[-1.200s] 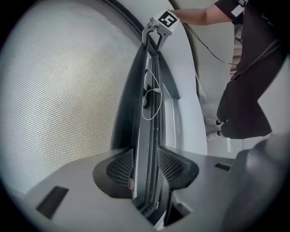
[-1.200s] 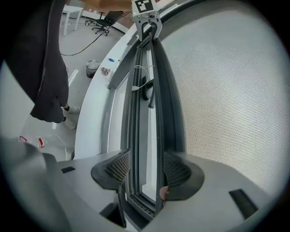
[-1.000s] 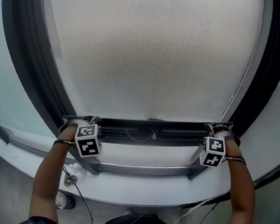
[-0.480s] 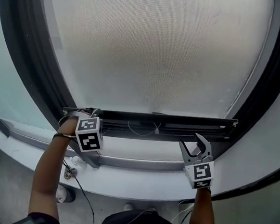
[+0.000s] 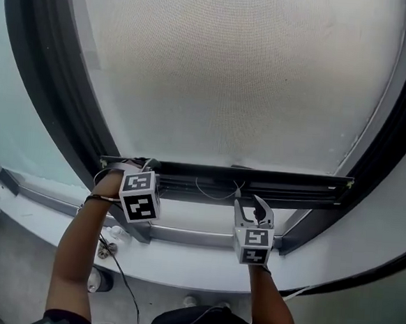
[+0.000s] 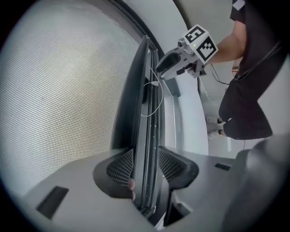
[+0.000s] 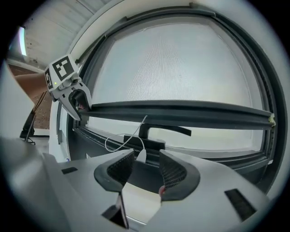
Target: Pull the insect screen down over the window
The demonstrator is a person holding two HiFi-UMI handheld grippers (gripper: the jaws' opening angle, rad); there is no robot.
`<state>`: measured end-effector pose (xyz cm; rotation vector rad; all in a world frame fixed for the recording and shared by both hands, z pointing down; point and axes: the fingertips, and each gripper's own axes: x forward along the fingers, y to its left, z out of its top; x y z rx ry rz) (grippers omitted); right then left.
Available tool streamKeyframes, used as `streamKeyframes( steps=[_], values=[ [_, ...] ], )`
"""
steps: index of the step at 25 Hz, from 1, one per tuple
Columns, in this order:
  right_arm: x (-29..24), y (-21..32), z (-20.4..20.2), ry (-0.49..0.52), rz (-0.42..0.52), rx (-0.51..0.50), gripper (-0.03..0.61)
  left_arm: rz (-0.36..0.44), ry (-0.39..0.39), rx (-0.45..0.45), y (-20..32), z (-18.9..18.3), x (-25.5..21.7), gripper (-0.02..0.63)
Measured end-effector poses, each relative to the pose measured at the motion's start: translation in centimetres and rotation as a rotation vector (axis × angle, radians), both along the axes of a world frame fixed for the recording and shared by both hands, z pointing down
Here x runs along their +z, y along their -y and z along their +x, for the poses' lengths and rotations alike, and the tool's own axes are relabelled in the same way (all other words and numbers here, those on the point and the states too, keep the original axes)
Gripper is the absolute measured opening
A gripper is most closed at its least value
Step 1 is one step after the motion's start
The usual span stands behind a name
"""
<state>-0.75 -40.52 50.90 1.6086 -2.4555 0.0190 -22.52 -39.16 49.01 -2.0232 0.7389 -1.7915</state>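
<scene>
The insect screen's mesh [image 5: 231, 76] covers the pane, and its dark bottom bar [image 5: 258, 177] runs across above the sill. My left gripper [image 5: 134, 171] is shut on the bar's left end; in the left gripper view the bar [image 6: 147, 113] passes between both pads [image 6: 121, 166]. My right gripper [image 5: 253, 209] is below the bar's middle, jaws pointing up and off the bar. Its jaws have just been closing, with nothing pressed between them. A white pull cord [image 7: 118, 138] hangs from the bar, its tab [image 7: 141, 156] just ahead of the right gripper [image 7: 146, 157].
A dark window handle [image 7: 164, 129] sits on the lower frame behind the cord. The pale sill [image 5: 195, 265] curves below the frame. The dark window frame [image 5: 47, 97] flanks both sides. A bottle [image 5: 95, 282] and a cable [image 5: 120, 284] lie on the floor at lower left.
My right gripper has let go of the bar's right end, moved left to below the bar's middle and rolled so its jaws point up. The left gripper and bar have stayed put.
</scene>
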Motion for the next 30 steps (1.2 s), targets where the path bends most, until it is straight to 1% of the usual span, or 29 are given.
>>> streamKeyframes(
  steps=[7,15,19,23,24,25,30],
  values=[
    [1.5,1.5,-1.5,-0.054,-0.039,0.012,0.178,-0.005,0.002,0.010,0.1,0.1,-0.1,0.160],
    [1.6,2.1,-2.2,-0.038,-0.077,0.012,0.173,-0.009,0.005,0.011,0.0,0.0,-0.1,0.160],
    [1.7,2.0,-2.4,-0.006,-0.085,0.004,0.137,0.004,0.002,0.018,0.0,0.1,-0.1,0.160],
    [1.9,2.2,-2.0,0.018,-0.092,-0.004,0.127,-0.004,0.001,0.018,0.0,0.0,-0.1,0.160],
    [2.1,2.4,-1.7,0.026,-0.092,-0.002,0.111,-0.006,0.000,0.019,0.0,0.0,-0.1,0.160],
    [2.2,2.5,-1.5,0.033,-0.092,-0.002,0.077,-0.007,0.000,0.019,0.0,0.0,-0.1,0.160],
    [1.6,2.4,-1.6,0.034,-0.075,-0.021,0.067,-0.012,0.001,0.018,0.0,0.0,-0.2,0.160]
  ],
)
